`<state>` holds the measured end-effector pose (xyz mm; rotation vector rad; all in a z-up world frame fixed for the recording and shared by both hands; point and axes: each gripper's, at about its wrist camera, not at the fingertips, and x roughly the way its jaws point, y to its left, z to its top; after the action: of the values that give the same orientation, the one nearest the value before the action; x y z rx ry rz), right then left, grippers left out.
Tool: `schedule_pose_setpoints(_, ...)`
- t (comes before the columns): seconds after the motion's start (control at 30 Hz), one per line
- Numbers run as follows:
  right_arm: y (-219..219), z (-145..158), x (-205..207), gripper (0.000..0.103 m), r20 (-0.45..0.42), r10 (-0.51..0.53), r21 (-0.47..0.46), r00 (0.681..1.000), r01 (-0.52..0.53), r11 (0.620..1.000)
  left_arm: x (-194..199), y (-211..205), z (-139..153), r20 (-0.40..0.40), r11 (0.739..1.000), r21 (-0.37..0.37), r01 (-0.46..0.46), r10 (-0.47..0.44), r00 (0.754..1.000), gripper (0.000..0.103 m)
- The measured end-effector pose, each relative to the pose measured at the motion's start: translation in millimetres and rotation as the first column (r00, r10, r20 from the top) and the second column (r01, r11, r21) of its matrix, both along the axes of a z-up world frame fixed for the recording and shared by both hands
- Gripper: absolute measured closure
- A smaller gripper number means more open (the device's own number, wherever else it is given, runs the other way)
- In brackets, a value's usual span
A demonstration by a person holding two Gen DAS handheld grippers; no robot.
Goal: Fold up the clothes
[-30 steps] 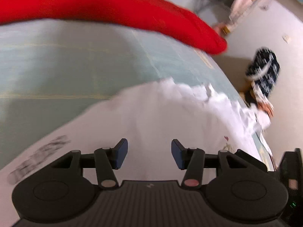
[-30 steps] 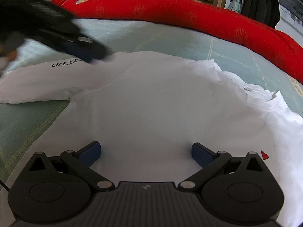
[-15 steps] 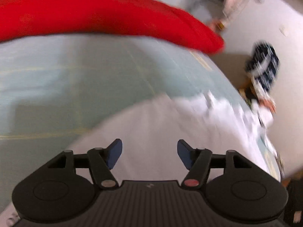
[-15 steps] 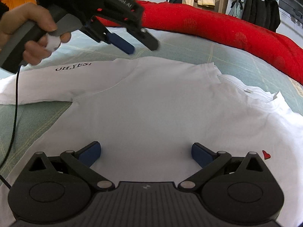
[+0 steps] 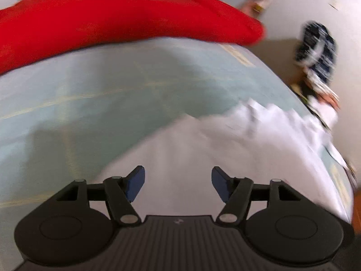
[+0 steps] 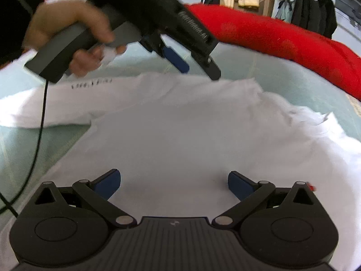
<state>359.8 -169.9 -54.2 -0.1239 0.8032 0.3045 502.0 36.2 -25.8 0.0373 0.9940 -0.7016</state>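
While both grippers gape, a seemingly rolled red blanket (image 6: 282, 36) borders the white shirt (image 6: 180, 140).

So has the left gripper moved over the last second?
Yes. In the right wrist view the left gripper has swung right and toward the camera, from the printed sleeve to above the white shirt's shoulder, open.

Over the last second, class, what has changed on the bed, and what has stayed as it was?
The left gripper rose off the white T-shirt's sleeve, lifting up and right, open and holding nothing. The right gripper stayed open and low over the shirt. The shirt and red blanket lie unchanged.
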Motion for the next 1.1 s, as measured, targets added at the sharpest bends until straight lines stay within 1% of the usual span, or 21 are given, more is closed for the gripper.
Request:
schedule_pose_setpoints(0.03,-5.5,3.3,-3.9,0.0,0.01,-0.008,-0.005,1.0,0.008,1.0,-0.7,-4.6,-5.6,-0.006,1.0,0.017,0.014,-0.014,1.0,0.036)
schedule_pose_setpoints(0.1,-18.1,4.2,-10.4,0.0,0.002,-0.016,-0.031,1.0,0.016,0.999,-2.0,-13.9,-16.8,-0.018,0.998,0.049,0.043,-0.042,0.999,0.036)
schedule_pose_setpoints(0.13,-24.4,4.3,-13.5,0.0,-0.004,-0.02,-0.045,1.0,0.02,0.999,1.6,-15.4,-20.9,-0.006,0.998,0.055,0.028,-0.027,1.0,0.036)
schedule_pose_setpoints(0.17,-31.1,3.6,-15.4,0.0,-0.014,-0.024,-0.048,1.0,0.023,0.999,8.0,-14.8,-24.1,0.018,0.999,0.054,-0.008,0.007,1.0,0.036)
schedule_pose_setpoints(0.2,-38.0,2.5,-16.8,0.0,-0.025,-0.027,-0.046,0.999,0.026,0.999,13.3,-10.1,-22.4,0.013,0.997,0.04,-0.059,0.059,0.998,0.037)
schedule_pose_setpoints(0.23,-45.5,2.1,-18.4,0.0,-0.04,-0.04,-0.04,0.998,0.039,0.998,18.0,-2.7,-17.5,-0.011,0.992,0.02,-0.122,0.122,0.992,0.042)
schedule_pose_setpoints(0.27,-53.3,2.0,-20.1,0.0,-0.057,-0.057,-0.033,0.997,0.055,0.998,22.6,4.7,-12.6,-0.037,0.983,0.001,-0.184,0.184,0.982,0.042)
schedule_pose_setpoints(0.3,-60.5,3.1,-22.0,0.0,-0.066,-0.072,-0.025,0.995,0.07,0.997,21.2,12.7,-3.4,-0.04,0.975,-0.017,-0.221,0.22,0.975,0.042)
schedule_pose_setpoints(0.33,-67.5,4.7,-24.0,0.0,-0.072,-0.086,-0.016,0.994,0.085,0.996,15.8,21.1,8.6,-0.029,0.97,-0.037,-0.241,0.24,0.97,0.04)
schedule_pose_setpoints(0.4,-78.8,7.9,-27.0,0.0,-0.074,-0.103,-0.006,0.992,0.103,0.995,-1.0,34.8,31.6,0.013,0.967,-0.038,-0.252,0.252,0.968,0.037)
schedule_pose_setpoints(0.47,-87.2,9.6,-28.5,0.0,-0.075,-0.115,-0.004,0.99,0.115,0.993,-24.0,47.5,50.6,0.06,0.964,0.004,-0.267,0.266,0.962,0.036)
schedule_pose_setpoints(0.53,-93.6,8.6,-28.3,0.0,-0.094,-0.12,0.013,0.988,0.122,0.992,-47.6,58.5,59.8,0.09,0.954,0.085,-0.286,0.278,0.956,0.036)
schedule_pose_setpoints(0.6,-98.8,7.2,-28.0,0.0,-0.116,-0.116,0.031,0.986,0.121,0.992,-70.8,69.3,51.3,0.088,0.935,0.16,-0.316,0.305,0.948,0.036)
schedule_pose_setpoints(0.67,-101.2,4.9,-26.1,0.0,-0.129,-0.09,0.033,0.988,0.095,0.995,-93.5,80.2,39.3,0.08,0.909,0.231,-0.347,0.338,0.938,0.036)
schedule_pose_setpoints(0.73,-101.2,2.6,-25.6,0.0,-0.136,-0.058,0.019,0.989,0.061,0.998,-109.4,88.9,20.9,0.064,0.883,0.262,-0.39,0.387,0.92,0.037)
schedule_pose_setpoints(0.77,-101.0,1.5,-25.6,0.0,-0.139,-0.043,0.011,0.989,0.045,0.999,-114.5,93.7,11.4,0.064,0.872,0.257,-0.416,0.414,0.908,0.037)
schedule_pose_setpoints(0.83,-100.6,-1.2,-26.0,0.0,-0.147,-0.022,-0.007,0.989,0.022,1.0,-119.4,104.0,-4.9,0.064,0.854,0.219,-0.472,0.47,0.88,0.036)
schedule_pose_setpoints(0.93,-98.4,-2.7,-27.5,0.0,-0.158,-0.013,-0.027,0.987,0.009,1.0,-114.1,124.7,-18.7,0.07,0.825,0.146,-0.546,0.542,0.838,0.035)
schedule_pose_setpoints(1.03,-94.2,-3.6,-25.2,0.0,-0.174,-0.025,-0.049,0.984,0.017,0.999,-108.2,148.9,-21.9,0.092,0.781,0.146,-0.607,0.6,0.795,0.035)
schedule_pose_setpoints(1.07,-92.8,-3.8,-24.5,0.0,-0.178,-0.035,-0.052,0.983,0.027,0.998,-106.4,151.4,-20.5,0.092,0.78,0.139,-0.61,0.603,0.792,0.035)
schedule_pose_setpoints(1.1,-91.7,-4.0,-23.9,0.0,-0.183,-0.047,-0.054,0.982,0.038,0.998,-104.6,150.1,-17.9,0.087,0.788,0.126,-0.602,0.596,0.798,0.041)
